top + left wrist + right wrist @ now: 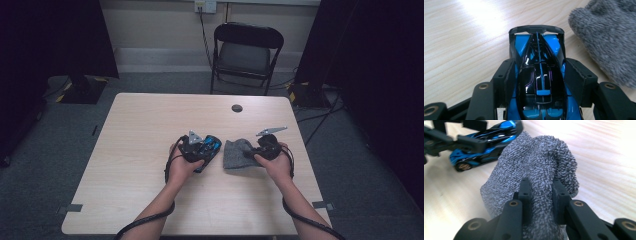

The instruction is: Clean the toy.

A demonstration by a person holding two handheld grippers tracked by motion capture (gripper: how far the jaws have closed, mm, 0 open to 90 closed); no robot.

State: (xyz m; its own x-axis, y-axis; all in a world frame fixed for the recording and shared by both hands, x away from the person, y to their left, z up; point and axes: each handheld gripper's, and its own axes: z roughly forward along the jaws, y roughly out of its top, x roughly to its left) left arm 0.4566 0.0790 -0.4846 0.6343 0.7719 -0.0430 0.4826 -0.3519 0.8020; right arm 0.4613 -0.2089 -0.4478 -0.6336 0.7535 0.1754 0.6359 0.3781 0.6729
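1. Nearest the person, two forearms enter the high view from 6 o'clock, each trailing a black cable.
2. The left gripper (207, 147) sits a little left of the table's middle and is clamped on a blue and black toy car (209, 148). In the left gripper view both pads press the car's (539, 75) sides at about mid-body, and its dark rear wing points to 12 o'clock, away from the camera.
3. The car rests low on the pale wooden table (140, 150), with the grey cloth just beside it at its 3 o'clock in the high view.
4. The right gripper (250, 152) is just right of the table's middle, its jaws pointing toward 9 o'clock, and it is pinched tight on a fold of the grey cloth (237, 153).
5. In the right gripper view the fluffy cloth (541, 165) bunches up between the two jaws and billows toward 12 o'clock, while the car (486, 142) and the left gripper lie at 10 o'clock beyond it.
6. Farther off on the table, a small dark round disc (237, 108) sits near the far edge at 12 o'clock.
7. Beyond the table a black folding chair (246, 52) stands against the wall, under a wall socket (205, 6).
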